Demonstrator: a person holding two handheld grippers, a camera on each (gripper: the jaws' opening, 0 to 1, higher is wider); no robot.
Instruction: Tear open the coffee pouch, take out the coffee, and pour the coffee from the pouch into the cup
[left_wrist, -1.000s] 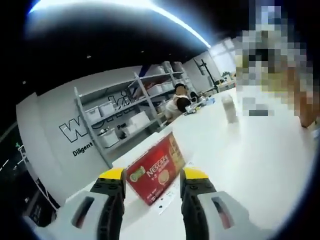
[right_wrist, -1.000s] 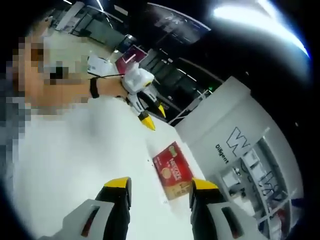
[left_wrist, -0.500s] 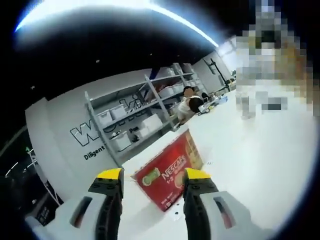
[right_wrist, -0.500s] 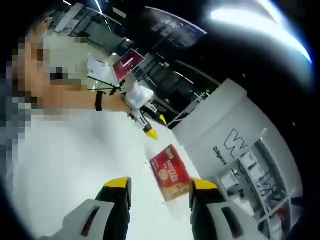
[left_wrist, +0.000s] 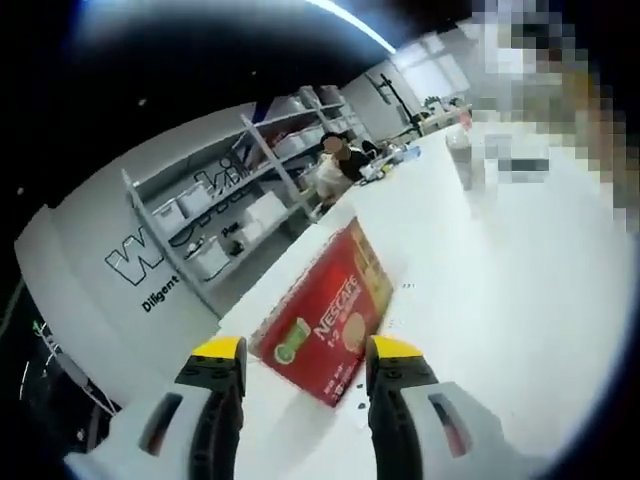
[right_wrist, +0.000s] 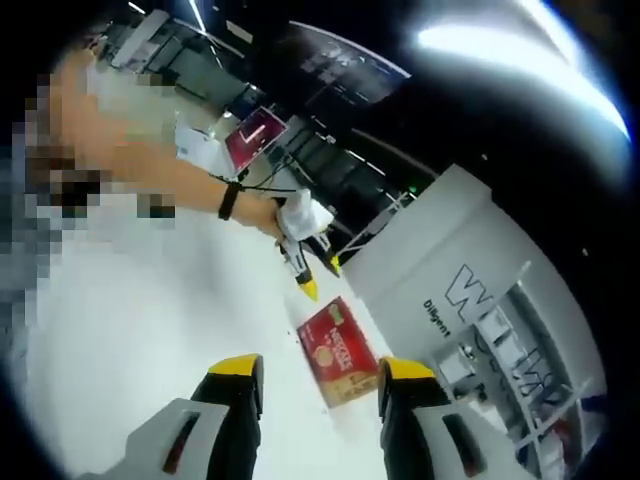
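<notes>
In the left gripper view, the left gripper (left_wrist: 303, 362) has its yellow-tipped jaws spread wide with nothing between them, and the red Nescafe coffee box (left_wrist: 328, 318) lies flat on the white table (left_wrist: 520, 300), its near corner reaching into the gap between the jaw tips without any contact that can be made out. The step in hand looks like reaching for this box to get at the coffee pouch, so the sound way is to bring the jaws down level over the near edge of the box, one above and one below or one to each side, and close only once the box is well inside, since a thin flat carton may skid on a smooth top. Beyond the box, farther along the table, stands a pale cup (left_wrist: 461, 152), well apart from it; grey shelving (left_wrist: 235, 205) stands off the table's far edge behind the box. In the right gripper view, the right gripper (right_wrist: 321, 373) is likewise wide open and empty, and the box (right_wrist: 337, 352) lies just ahead of its jaw tips, nearer the right-hand jaw. The left gripper (right_wrist: 302, 278) comes in above the box, held in a person's hand (right_wrist: 297, 217), its tips pointing down at the box's far end, close but apart from it. With both tools converging on one box, they should take opposite ends so they do not collide.
</notes>
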